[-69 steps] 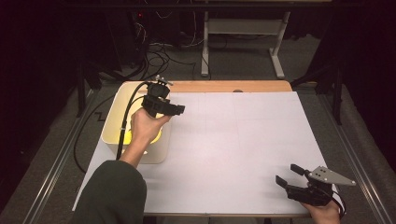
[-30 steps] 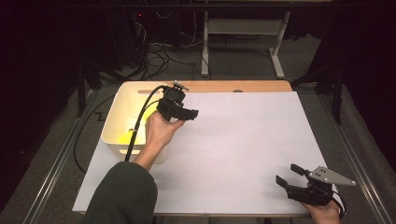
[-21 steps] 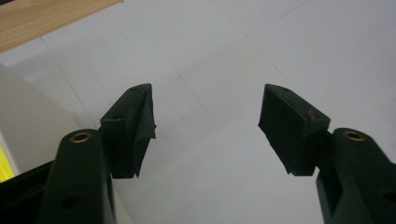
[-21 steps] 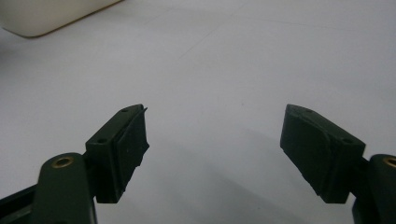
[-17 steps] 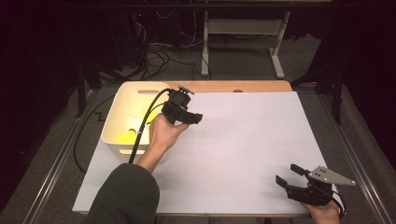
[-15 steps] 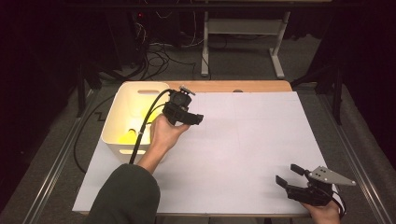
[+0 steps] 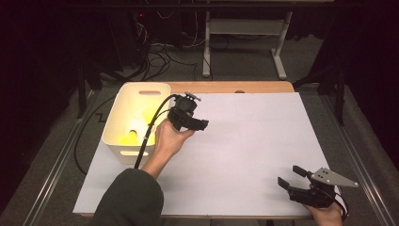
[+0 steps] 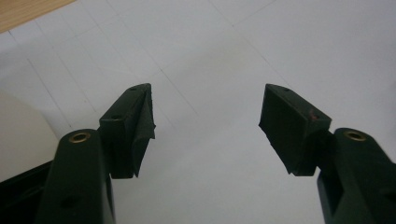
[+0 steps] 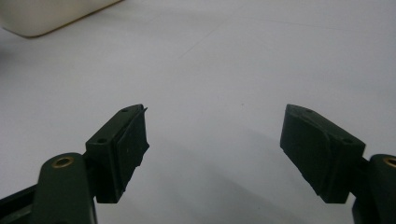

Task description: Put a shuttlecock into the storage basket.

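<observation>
Both your grippers stand open and empty: left gripper (image 7: 201,125) just beside the white bin (image 7: 123,123), right gripper (image 7: 292,176) at the table's near corner. Yellow items (image 7: 128,138) lie binned; nothing remains on the white sheet (image 7: 244,141).

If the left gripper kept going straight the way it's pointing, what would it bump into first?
Probably just the white paper sheet on the table. The left gripper has open, empty jaws tilted down toward bare paper, away from the cream bin. Exactly where it would land is hard to judge.

Left claw (image 7: 200,125) rightward, off bin (image 7: 123,113)
</observation>
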Tool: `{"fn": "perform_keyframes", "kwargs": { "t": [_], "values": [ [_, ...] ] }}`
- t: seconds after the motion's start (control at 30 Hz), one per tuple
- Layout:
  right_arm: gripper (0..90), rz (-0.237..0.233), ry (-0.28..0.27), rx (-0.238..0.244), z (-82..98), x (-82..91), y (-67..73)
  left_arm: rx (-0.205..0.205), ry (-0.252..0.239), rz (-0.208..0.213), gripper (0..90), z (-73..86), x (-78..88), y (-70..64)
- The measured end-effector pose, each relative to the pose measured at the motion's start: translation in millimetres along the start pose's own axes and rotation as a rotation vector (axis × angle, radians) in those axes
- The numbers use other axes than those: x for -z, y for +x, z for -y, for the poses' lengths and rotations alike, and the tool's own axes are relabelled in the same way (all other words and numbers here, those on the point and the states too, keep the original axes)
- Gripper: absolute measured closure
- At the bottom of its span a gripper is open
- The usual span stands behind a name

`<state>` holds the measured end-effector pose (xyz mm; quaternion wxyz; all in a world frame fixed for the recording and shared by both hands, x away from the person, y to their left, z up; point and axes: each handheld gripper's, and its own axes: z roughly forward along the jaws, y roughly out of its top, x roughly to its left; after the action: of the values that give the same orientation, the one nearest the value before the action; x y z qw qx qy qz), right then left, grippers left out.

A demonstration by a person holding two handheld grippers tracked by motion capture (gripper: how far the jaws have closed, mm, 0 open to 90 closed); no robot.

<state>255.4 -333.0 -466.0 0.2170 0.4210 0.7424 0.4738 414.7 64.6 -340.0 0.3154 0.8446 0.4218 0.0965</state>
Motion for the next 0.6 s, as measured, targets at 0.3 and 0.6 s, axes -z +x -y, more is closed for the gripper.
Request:
{"fn": "perform_keyframes", "kwargs": {
  "t": [0.3,0.6],
  "values": [
    [23.3,0.000,0.000,0.000,0.0,0.1,0.0,0.001,-0.004,0.014,36.0,6.5,-2.3,-2.9],
    [23.3,-0.001,-0.001,-0.002,0.1,0.2,-0.1,-0.003,-0.002,0.025,36.1,12.0,-7.9,-7.7]
  ]
}}
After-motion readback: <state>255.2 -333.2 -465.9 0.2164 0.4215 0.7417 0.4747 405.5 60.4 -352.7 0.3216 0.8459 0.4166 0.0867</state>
